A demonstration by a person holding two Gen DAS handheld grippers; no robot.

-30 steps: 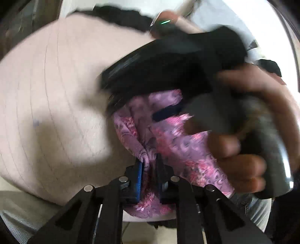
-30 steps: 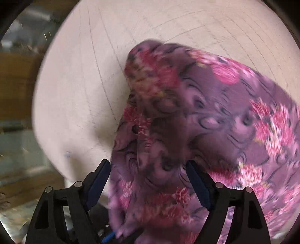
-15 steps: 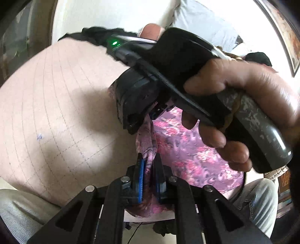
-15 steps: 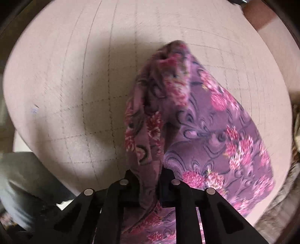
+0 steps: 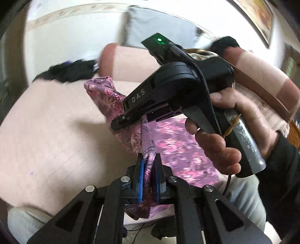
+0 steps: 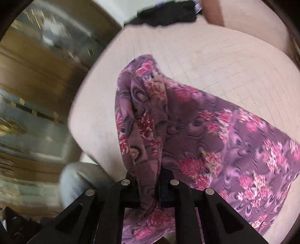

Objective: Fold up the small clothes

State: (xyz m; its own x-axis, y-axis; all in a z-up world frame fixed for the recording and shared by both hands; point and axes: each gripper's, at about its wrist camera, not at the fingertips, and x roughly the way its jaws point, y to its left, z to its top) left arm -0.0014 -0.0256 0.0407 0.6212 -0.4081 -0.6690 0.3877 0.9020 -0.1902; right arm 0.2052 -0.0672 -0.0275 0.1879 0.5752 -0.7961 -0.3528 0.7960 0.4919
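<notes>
Left wrist view: left gripper [image 5: 149, 174] pinching a bunched edge of the purple floral garment [image 5: 180, 150], blue pads closed on the cloth, fabric hanging out below the jaws. Right gripper [image 5: 121, 120] crossing in front, gripped by a hand [image 5: 221, 135], its tip clamped on the same garment a little farther along the edge; green light glowing on its top. Garment lifting off the pale gridded tabletop [image 5: 46, 131], far corner standing up, rest trailing toward the near edge. Step in hand judged as raising one edge with both grips to carry it over for a fold; doing it well likely meaning keeping both pinches firm, pulling the edge taut between them, and laying it square rather than dragging a bunch. Dark clothing pile [image 5: 69, 72] lying at the far rim, well apart; grey trouser legs of the person showing just below the table edge. Right wrist view: jaws closed on a thick gather of the garment [image 6: 215, 131], cloth draping rightward over the tabletop [image 6: 215, 62], one fold peaking upward. Thick gather risking a crooked fold. Dark clothing pile [image 6: 165, 16] sitting beyond, not blocking the landing area; blurred furniture at left, details not readable.
</notes>
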